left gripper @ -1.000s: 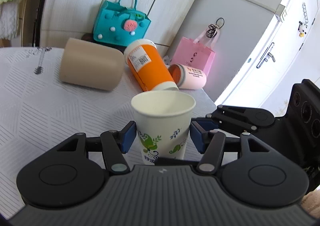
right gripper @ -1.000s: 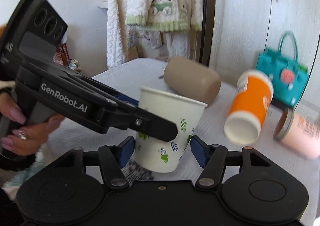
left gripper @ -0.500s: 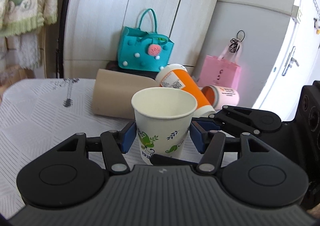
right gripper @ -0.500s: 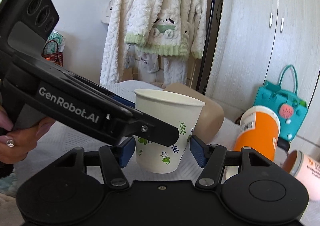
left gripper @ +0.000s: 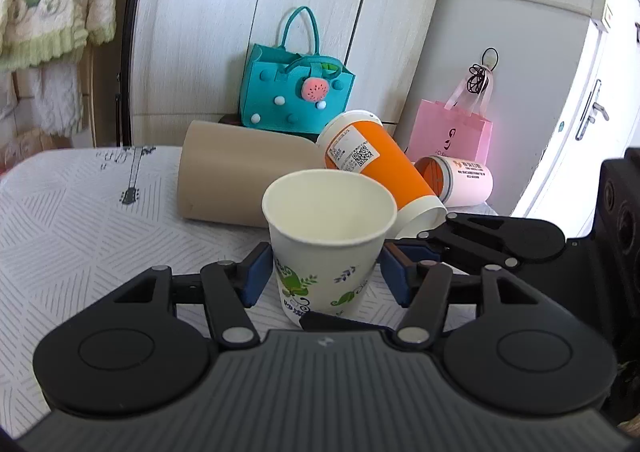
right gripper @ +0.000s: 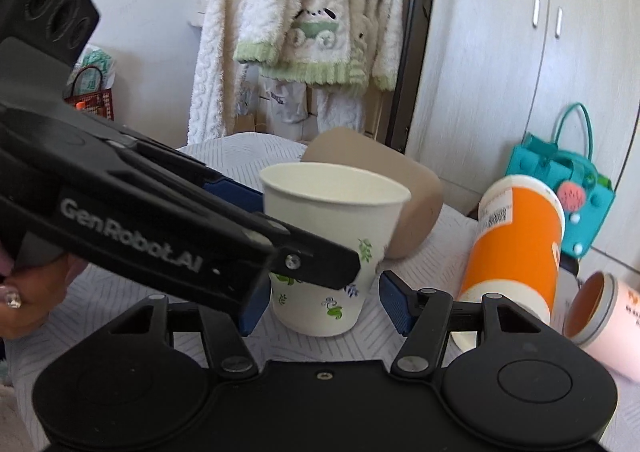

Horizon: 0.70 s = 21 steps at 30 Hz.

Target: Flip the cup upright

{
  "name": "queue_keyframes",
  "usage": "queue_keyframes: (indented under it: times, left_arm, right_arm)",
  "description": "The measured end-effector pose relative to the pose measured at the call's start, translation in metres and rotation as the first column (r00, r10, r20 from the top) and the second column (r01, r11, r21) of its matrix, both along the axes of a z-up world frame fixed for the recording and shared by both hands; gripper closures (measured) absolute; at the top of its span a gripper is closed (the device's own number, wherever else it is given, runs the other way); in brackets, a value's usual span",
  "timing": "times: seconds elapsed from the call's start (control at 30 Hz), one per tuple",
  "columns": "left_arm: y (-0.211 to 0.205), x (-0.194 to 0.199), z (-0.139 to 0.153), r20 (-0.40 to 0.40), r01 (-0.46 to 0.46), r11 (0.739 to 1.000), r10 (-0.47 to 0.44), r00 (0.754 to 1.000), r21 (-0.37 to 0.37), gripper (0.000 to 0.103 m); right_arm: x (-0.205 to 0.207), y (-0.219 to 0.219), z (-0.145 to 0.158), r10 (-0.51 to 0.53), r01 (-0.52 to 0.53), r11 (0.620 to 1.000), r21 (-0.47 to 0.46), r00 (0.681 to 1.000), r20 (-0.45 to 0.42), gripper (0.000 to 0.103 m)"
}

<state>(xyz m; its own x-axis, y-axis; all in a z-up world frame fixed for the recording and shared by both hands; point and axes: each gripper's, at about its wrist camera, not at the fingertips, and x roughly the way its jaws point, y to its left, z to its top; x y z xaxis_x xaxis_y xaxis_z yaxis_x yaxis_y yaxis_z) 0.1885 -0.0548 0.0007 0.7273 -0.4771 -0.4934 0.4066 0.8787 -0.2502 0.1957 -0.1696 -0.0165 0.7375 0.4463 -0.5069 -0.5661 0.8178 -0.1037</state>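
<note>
The white paper cup with green leaf print (left gripper: 328, 240) stands upright, mouth up, on the white patterned counter (left gripper: 72, 236). Your left tongs (left gripper: 325, 276) straddle it low on its body, blue pads (left gripper: 256, 272) set apart with a slight gap on each side. Your right tongs (right gripper: 320, 302) also bracket the cup, spread wide and not touching it. Behind the cup a beige cylindrical tumbler (left gripper: 240, 180) lies on its side. Beside the cup, toward the cabinet, an orange paper cup with white rim (left gripper: 380, 168) leans tilted, and past it a pink canister (left gripper: 460, 184) lies on its side.
</note>
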Motion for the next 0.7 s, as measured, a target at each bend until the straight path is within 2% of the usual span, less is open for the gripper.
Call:
queue_keyframes:
  times: [0.07, 0.13, 0.47, 0.7]
  left_arm:
    - [0.004, -0.002, 0.001, -0.009, -0.025, 1.000, 0.025, 1.000, -0.009, 0.030]
    - [0.008, -0.007, 0.004, 0.000, -0.037, 0.999, 0.037, 0.999, -0.014, 0.023]
    - [0.018, -0.048, 0.021, 0.024, -0.065, 0.998, 0.065, 0.998, -0.011, 0.020]
    - [0.021, -0.083, 0.031, 0.058, -0.112, 0.993, 0.110, 0.992, 0.047, 0.019]
  right_arm:
    - [-0.003, -0.001, 0.000, -0.025, 0.025, 1.000, 0.002, 1.000, -0.003, 0.024]
    - [-0.009, -0.003, 0.001, -0.032, 0.032, 0.999, 0.009, 0.999, 0.002, 0.023]
    - [-0.051, -0.009, 0.015, -0.088, 0.086, 0.995, 0.049, 0.995, 0.039, 0.019]
    - [-0.090, -0.012, 0.027, -0.163, 0.154, 0.985, 0.074, 0.977, 0.135, 0.018]
